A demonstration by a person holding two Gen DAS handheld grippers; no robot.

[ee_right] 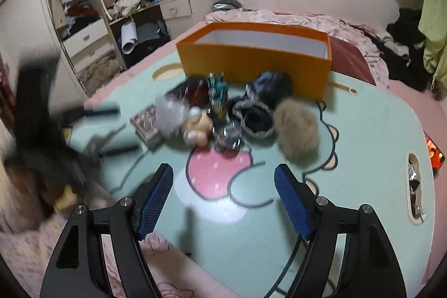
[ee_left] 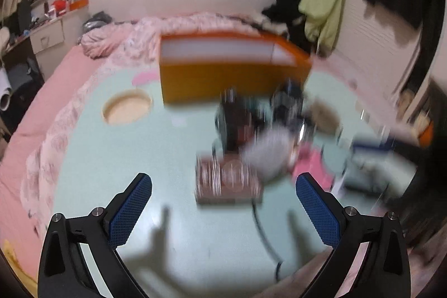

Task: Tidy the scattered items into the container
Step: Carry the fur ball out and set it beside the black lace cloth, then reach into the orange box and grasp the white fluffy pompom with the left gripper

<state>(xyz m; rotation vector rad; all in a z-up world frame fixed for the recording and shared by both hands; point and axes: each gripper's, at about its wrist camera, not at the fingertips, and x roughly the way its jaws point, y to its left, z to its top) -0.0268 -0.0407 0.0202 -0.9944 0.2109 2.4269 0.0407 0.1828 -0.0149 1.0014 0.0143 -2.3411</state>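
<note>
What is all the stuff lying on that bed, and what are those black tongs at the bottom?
box: one, orange, open, at the back of the mat
mat: one, pale green with a cartoon print, on the bed
furry ball: one, tan, right of the pile
plush toy: one, beige, middle of the pile
small patterned box: one, brownish, left of the pile
dark pouches: a few, blurred, in front of the box
left hand-held gripper: black, blue pads, open, empty
right hand-held gripper: same, open, empty
</note>
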